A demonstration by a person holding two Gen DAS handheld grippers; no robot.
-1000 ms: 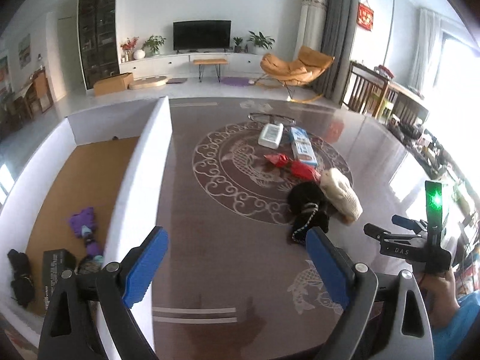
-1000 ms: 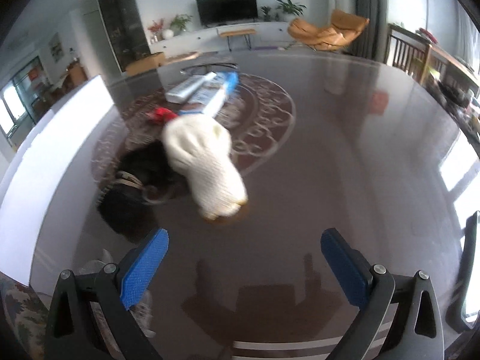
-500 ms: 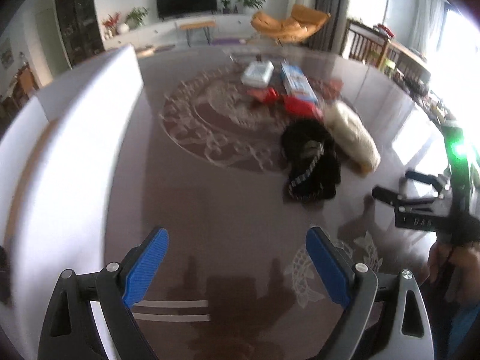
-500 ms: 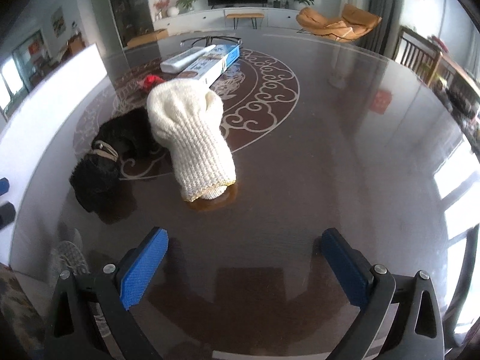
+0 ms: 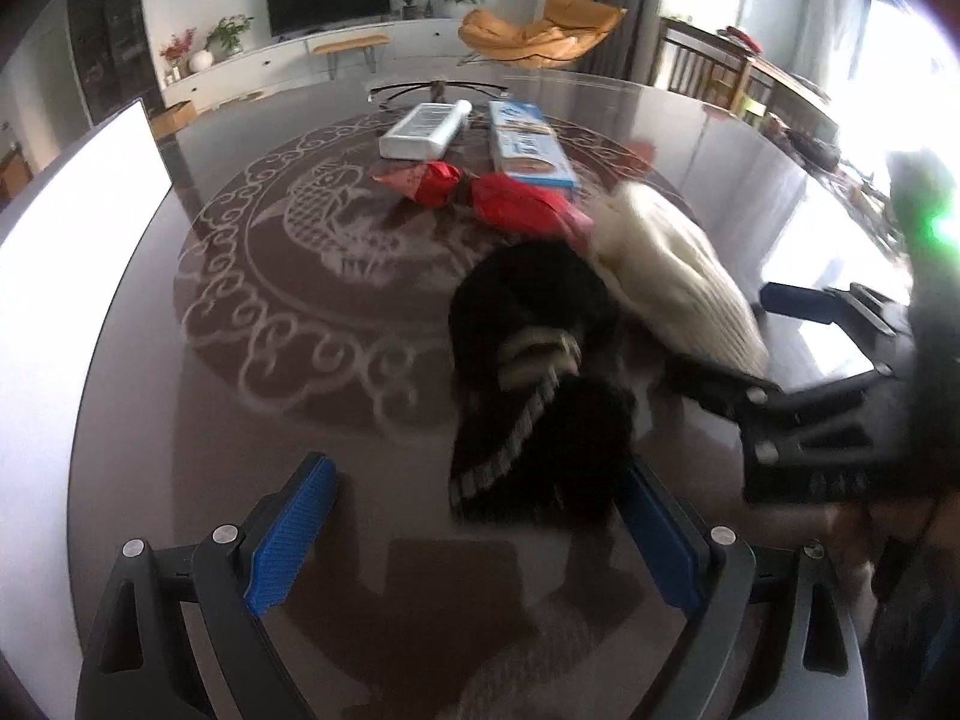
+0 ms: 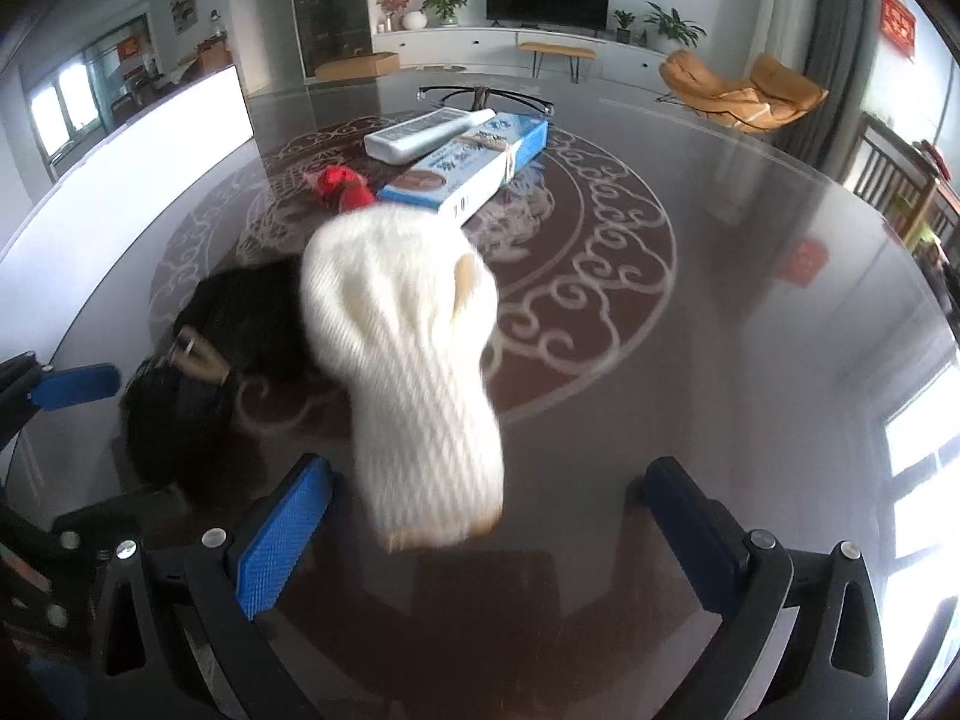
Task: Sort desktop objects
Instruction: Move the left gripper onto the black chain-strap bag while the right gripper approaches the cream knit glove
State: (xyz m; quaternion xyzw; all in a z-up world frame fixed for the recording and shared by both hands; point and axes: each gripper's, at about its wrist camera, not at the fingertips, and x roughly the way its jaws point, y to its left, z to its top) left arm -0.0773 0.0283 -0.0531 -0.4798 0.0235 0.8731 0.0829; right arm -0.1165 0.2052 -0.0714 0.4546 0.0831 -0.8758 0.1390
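Note:
A black knitted item (image 5: 540,384) with a striped band lies on the dark round table, right in front of my open left gripper (image 5: 474,534). A cream knitted hat (image 6: 408,372) lies beside it, its near end between the fingers of my open right gripper (image 6: 486,528). The hat (image 5: 666,264) and the right gripper (image 5: 798,360) also show in the left wrist view. The black item (image 6: 222,360) shows left of the hat in the right wrist view. Both grippers are empty.
Behind the knitwear lie red wrapped sweets (image 5: 480,192), a blue and white box (image 5: 528,144), a white remote (image 5: 426,129) and glasses (image 5: 438,89). A white-walled box (image 5: 78,228) stands at the table's left. The table edge curves round at the right.
Both grippers have moved forward, closer to the knitwear. The left gripper has turned away from the white box toward the black item. The right gripper now has the hat's end between its fingers.

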